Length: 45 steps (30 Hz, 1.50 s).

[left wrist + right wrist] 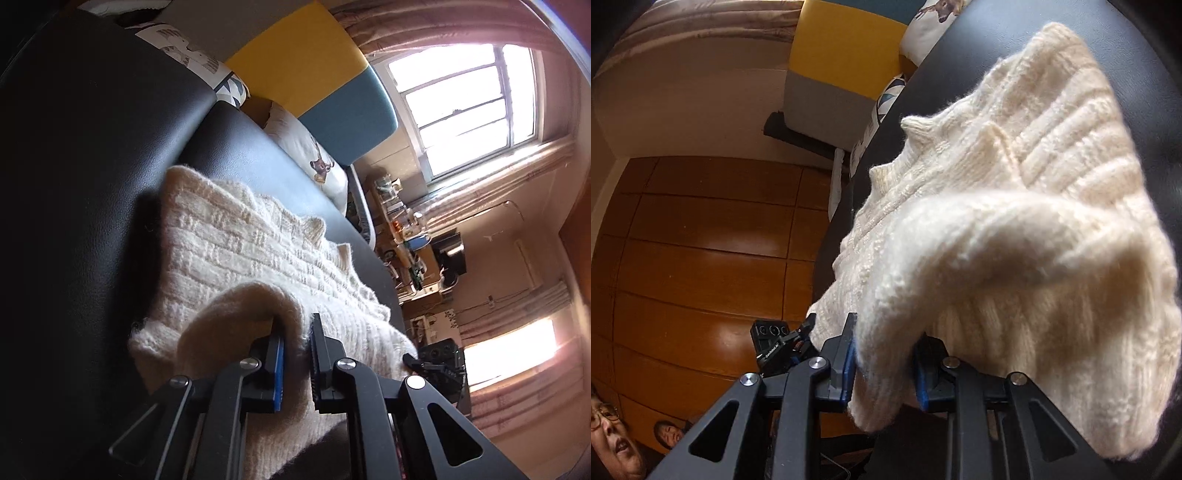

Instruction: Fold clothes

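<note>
Surface: black leather sofa seat (92, 177), grained, with a seam between two cushions. Cream knit sweater (236, 240) lies spread on it.

Room, left wrist view: yellow and blue panel (306, 62) at 12 o'clock, barred window (469, 107) at 2 o'clock, bright. Pale curtains (491, 199) beneath it. Cluttered desk (413, 243) at 3 o'clock. Two printed pillows along the sofa's far edge: geometric one (192, 62) at 11 o'clock, deer-print one (314, 158) nearer centre.

Right wrist view: brown wooden wardrobe panels (701, 240) at 9 o'clock. Two faces (613, 439) at 8 o'clock, low in the corner.

Sweater: long axis runs away from the left camera, from 6 o'clock toward 11 o'clock. Ribbed neck opening (916, 129) stands at the sweater's side edge, toward 11 o'clock in the right wrist view. Near hem lifted off the seat and curled over.

Left gripper (297, 354): jaws closed on a fold of the sweater's near edge, cloth bunched between the blue pad and the black one.

Right gripper (884, 358): jaws clamped on a thick roll of the same hem, knit draped over them and hanging down past the jaws. The left gripper shows in this view (798, 339) at 8 o'clock, at the sweater's other corner.
</note>
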Each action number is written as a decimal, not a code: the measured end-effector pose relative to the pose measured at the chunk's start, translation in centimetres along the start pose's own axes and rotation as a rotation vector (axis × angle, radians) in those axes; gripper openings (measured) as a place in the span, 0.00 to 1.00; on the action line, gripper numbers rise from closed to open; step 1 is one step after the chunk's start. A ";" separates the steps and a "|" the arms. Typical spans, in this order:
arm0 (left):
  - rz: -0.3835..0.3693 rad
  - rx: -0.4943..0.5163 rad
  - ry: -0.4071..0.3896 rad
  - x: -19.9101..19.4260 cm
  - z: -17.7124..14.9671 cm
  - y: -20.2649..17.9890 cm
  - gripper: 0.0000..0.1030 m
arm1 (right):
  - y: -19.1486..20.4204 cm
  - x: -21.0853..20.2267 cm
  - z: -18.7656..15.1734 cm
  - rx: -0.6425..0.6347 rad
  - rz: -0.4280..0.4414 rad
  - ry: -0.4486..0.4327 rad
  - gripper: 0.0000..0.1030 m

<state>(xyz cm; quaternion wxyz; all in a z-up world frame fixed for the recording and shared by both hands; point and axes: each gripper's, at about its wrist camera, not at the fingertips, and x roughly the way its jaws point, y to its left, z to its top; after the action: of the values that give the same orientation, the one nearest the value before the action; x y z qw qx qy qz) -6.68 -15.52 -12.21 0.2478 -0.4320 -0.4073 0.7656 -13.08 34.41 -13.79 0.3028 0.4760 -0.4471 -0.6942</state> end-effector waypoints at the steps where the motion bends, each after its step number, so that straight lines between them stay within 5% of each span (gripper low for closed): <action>1: -0.023 -0.028 -0.010 0.0 0.6 0.3 0.11 | -0.1 -0.4 0.5 0.015 0.015 -0.043 0.25; 4: -0.010 -0.086 -0.028 1.0 2.1 1.0 0.11 | -1.0 -2.1 2.2 0.083 0.041 -0.191 0.25; 9: 0.028 -0.134 0.001 2.9 3.9 1.7 0.15 | -3.4 -2.5 4.1 0.205 0.051 -0.281 0.25; 15: 0.009 -0.094 -0.010 0.7 4.4 0.7 0.58 | -3.9 -2.2 5.1 0.277 0.158 -0.306 0.26; 20: 0.045 0.010 0.031 -0.6 3.0 -0.5 0.60 | -3.8 -1.6 5.9 0.273 0.141 -0.293 0.28; 27: 0.092 0.063 0.106 0.2 -0.7 -0.3 0.58 | -3.4 -1.4 6.1 0.255 0.090 -0.284 0.28; 30: 0.109 0.104 0.129 1.4 -1.2 -0.6 0.07 | -2.8 -1.6 6.4 0.236 0.059 -0.267 0.28; 38: -0.062 0.043 -0.009 2.7 4.8 -2.5 0.07 | -1.8 -2.1 8.2 0.213 0.057 -0.279 0.28; 45: 0.000 -0.115 -0.014 5.0 8.9 0.4 0.09 | -3.9 -1.6 8.5 0.301 0.143 -0.297 0.28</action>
<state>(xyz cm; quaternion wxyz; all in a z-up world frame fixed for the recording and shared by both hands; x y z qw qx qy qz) -16.83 -15.74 -12.20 0.2195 -0.4401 -0.4524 0.7440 -20.37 40.20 -15.52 0.2075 0.3755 -0.6178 -0.6590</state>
